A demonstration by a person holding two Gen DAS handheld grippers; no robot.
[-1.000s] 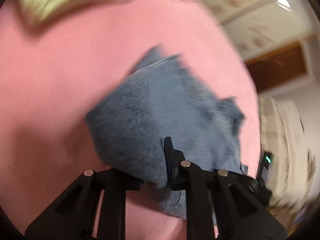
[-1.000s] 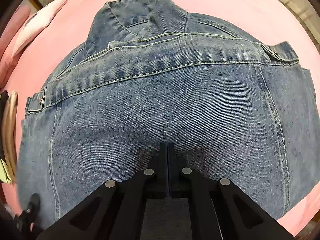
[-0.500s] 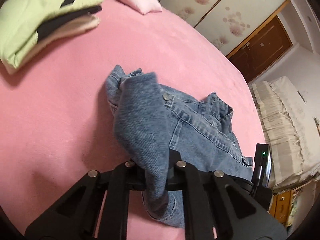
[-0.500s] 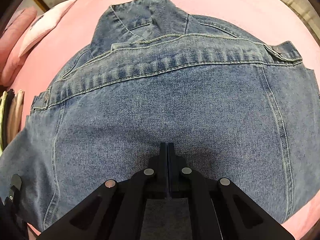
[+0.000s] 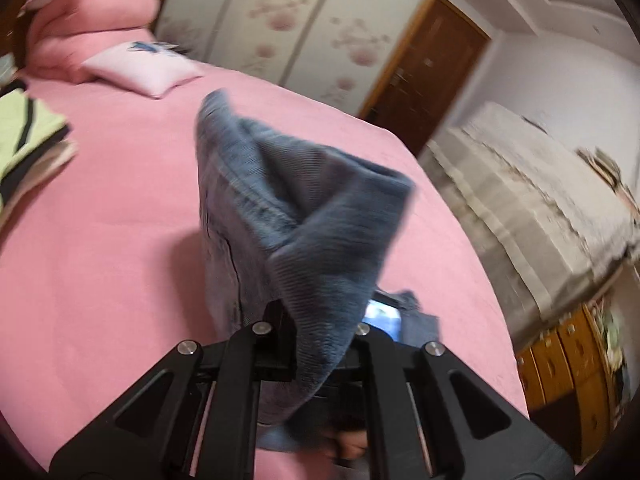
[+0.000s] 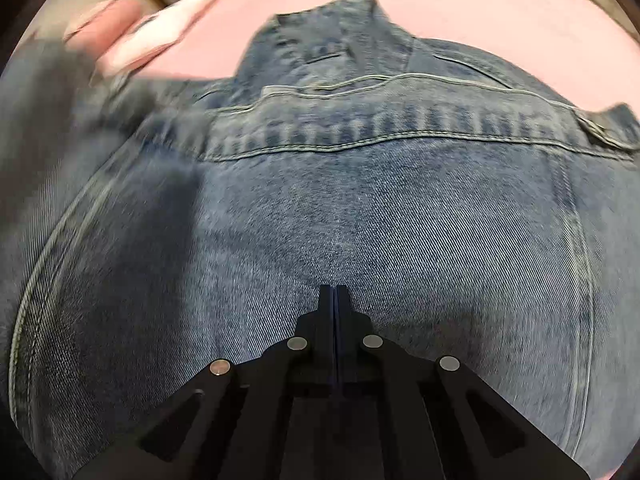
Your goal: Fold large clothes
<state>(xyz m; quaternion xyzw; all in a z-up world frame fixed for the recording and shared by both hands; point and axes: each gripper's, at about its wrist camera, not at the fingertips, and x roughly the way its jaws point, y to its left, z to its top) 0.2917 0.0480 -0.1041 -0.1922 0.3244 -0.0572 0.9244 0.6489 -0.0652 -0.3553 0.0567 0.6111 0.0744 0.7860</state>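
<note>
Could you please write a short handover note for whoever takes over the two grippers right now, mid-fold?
Left gripper: shut on a fold of the denim jacket, holding that part up above the pink bed; its jaws have just been closing on the cloth.
Right gripper: shut, tips down against the jacket's back panel; nothing visible between the jaws.
Jacket: lies back-up on the bed, collar at the far end. A stack of folded clothes sits at the left edge of the left wrist view.
Done: one side lifted.
Left: probably lay the lifted part across the back, then fold the rest.
</note>
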